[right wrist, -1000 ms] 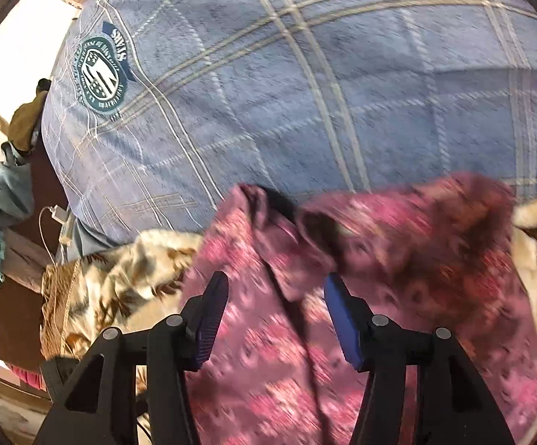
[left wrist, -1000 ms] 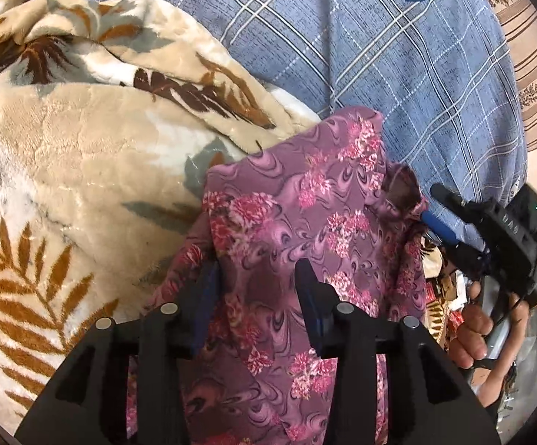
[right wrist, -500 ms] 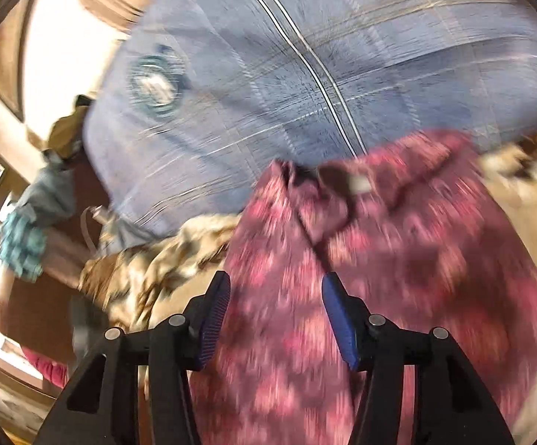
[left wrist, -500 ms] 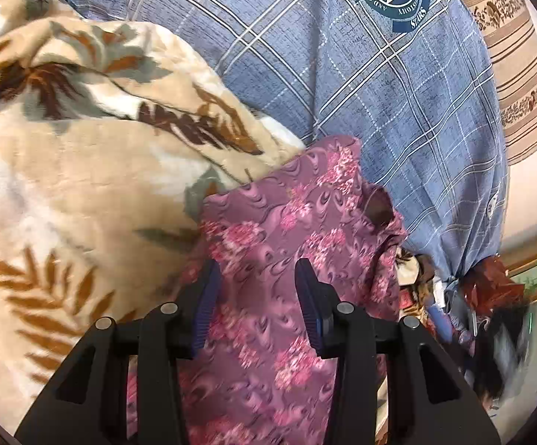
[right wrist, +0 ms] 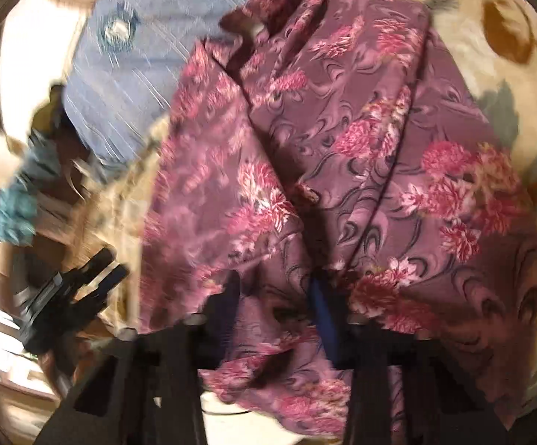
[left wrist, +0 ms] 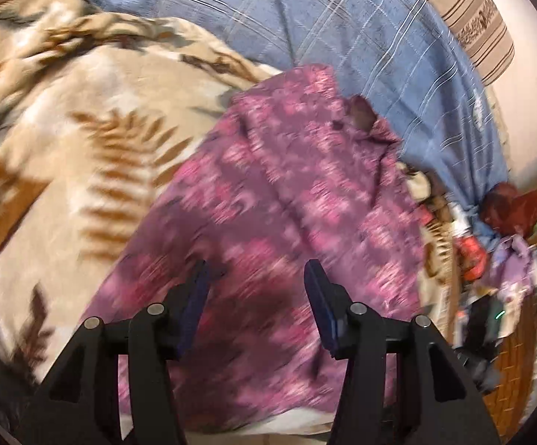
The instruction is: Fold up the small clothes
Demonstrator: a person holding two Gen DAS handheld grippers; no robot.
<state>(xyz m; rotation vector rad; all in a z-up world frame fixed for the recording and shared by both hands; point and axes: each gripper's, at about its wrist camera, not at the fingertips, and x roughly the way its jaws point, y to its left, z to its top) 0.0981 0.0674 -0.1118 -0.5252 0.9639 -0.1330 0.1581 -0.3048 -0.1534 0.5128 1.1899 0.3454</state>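
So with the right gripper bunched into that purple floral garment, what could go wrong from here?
1. The right gripper is closing on a bunched fold of the purple floral garment, so it may catch several layers and drag the whole piece askew.
2. The left gripper is opening above the cloth and grips nothing, so that side may slide.
3. The plush leaf-print blanket underneath is lumpy, so folds may not lie flat.

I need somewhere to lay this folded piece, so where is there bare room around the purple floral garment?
Free: the leaf-print blanket left of the purple floral garment, and the blue plaid sheet beyond it. Crowded: the cluttered edge on its right.
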